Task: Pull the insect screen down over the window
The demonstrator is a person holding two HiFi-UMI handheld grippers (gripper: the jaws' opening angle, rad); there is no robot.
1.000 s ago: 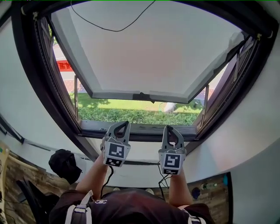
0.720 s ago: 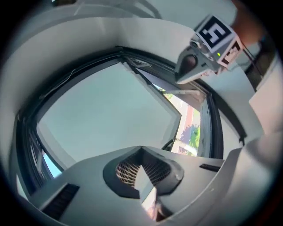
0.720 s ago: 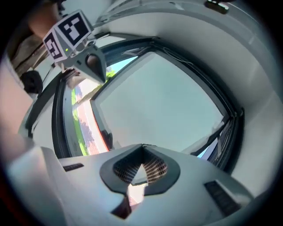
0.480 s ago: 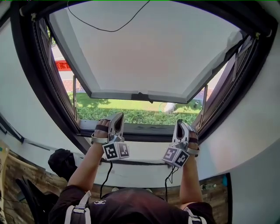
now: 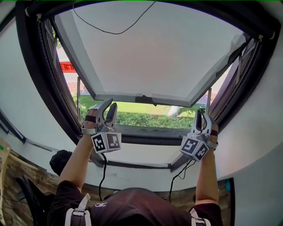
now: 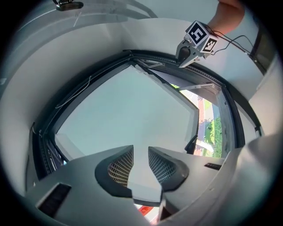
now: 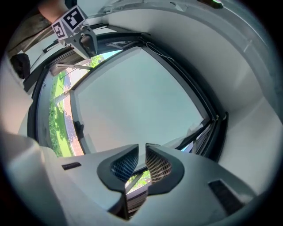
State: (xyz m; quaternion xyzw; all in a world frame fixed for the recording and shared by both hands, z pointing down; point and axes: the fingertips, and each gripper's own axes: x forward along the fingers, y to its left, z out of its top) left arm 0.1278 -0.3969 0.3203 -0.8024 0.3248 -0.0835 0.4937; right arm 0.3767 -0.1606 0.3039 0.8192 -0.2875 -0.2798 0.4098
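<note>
head view against a second back: both grippers have left the middle of the bottom rail, where they sat close together with jaws pressed together. left gripper (image 5: 110,106) is now up by the left jamb, centre left of the frame. right gripper (image 5: 201,115) is up by the right jamb, centre right. both have risen, moved outward and rolled, so the marker cubes face sideways.

jaws: the left gripper's have just been parting and now stand wide, with only the pale sash behind them in the left gripper view. the right gripper's have just started parting too. there is a narrow slit between the pads, with nothing in it but frame and greenery beyond.

insect screen: not over the opening. the strip below the swung-out window sash (image 5: 150,57), lower centre, shows hedge (image 5: 141,118) with no mesh across it. i cannot pick out the screen or its pull bar in any view. judgement: it sits rolled up in the dark top rail of the window frame (image 5: 221,13), along the upper edge.

meaning: nothing gripped, the pull not yet begun. judgement: the hands are reaching up both sides to take the pull bar at its two ends, and the right jaws need to widen first. a thin black cord (image 5: 110,30) hangs across the upper left and should be kept clear.
</note>
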